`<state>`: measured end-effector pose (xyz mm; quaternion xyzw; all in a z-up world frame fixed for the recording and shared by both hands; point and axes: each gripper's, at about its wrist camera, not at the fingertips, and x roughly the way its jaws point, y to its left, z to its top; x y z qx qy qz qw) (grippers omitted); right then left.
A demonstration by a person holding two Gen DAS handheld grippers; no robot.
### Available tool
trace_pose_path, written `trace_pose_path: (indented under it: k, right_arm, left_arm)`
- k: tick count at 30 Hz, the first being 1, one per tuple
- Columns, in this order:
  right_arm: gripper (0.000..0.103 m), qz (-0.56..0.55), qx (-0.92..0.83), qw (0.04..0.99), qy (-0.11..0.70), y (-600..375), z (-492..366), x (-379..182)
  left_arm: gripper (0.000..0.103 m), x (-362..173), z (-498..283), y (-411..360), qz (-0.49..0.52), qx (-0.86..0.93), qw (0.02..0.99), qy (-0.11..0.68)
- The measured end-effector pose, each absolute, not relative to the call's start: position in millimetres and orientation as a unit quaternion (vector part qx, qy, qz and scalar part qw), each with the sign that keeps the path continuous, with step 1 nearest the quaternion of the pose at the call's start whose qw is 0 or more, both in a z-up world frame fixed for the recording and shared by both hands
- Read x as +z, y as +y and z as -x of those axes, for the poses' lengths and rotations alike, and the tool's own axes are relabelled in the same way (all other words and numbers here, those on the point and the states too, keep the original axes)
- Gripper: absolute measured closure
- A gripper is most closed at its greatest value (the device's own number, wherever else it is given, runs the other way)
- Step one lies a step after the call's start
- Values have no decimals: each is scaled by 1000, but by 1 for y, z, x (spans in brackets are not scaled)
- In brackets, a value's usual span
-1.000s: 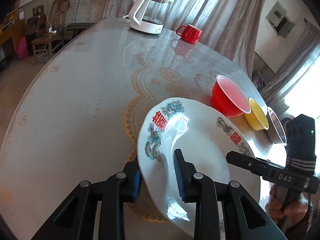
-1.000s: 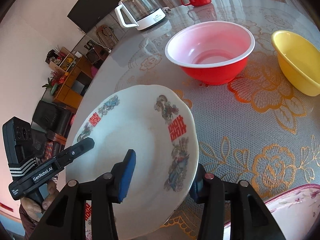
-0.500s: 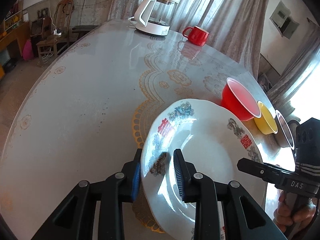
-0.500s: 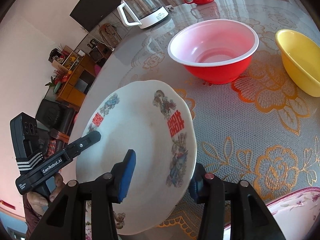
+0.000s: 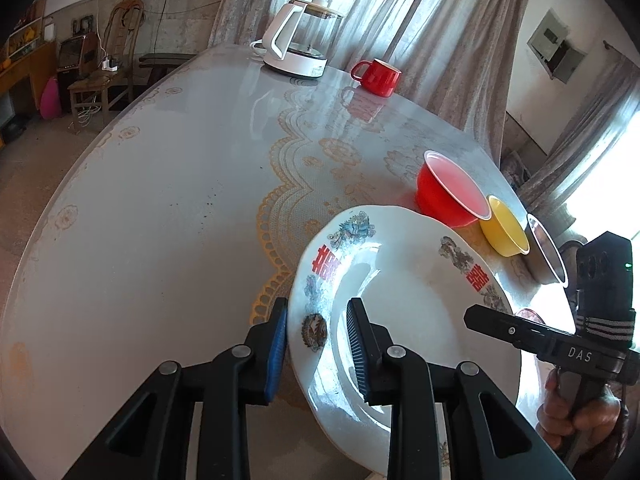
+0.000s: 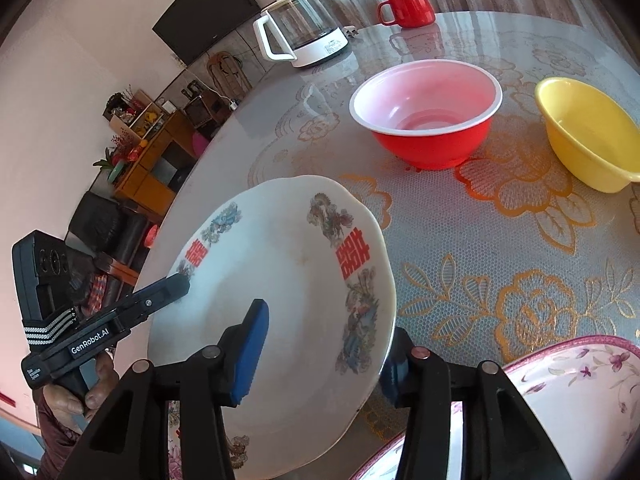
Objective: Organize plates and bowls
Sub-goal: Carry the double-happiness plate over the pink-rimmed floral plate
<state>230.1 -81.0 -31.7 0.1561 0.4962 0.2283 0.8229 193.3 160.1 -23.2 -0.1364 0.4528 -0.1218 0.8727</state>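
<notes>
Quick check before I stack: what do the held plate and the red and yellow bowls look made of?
Plate: likely glazed ceramic; glossy white, printed motifs, scalloped rim. Red bowl: probably plastic or melamine; red outside, pale inside, thin white rim. Yellow bowl: probably plastic; uniform colour, soft sheen.

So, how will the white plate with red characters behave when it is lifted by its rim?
The white glazed plate with red characters looks rigid and probably fragile. Its glossy glaze may slip in the left gripper, which pinches only one edge, so it could tilt.

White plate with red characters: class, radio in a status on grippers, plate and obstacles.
Left gripper shut on white plate rim. Right gripper straddles opposite rim, pads apart. Plate tilted, lifted. Red bowl, yellow bowl ahead; pink-rimmed plate below.
</notes>
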Motion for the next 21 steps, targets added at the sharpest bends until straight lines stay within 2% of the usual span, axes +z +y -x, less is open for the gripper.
trace_pose_path:
  k: [10,21]
  right_arm:
    - [52,-181,230,826,481,-96,-210,-23]
    - [52,-152,219,845,464,-106,-190,-17]
  left_arm:
    - [74,-17,-171,145,142,-144,875,440]
    - [74,-7,-150,125,129,-165,880,427]
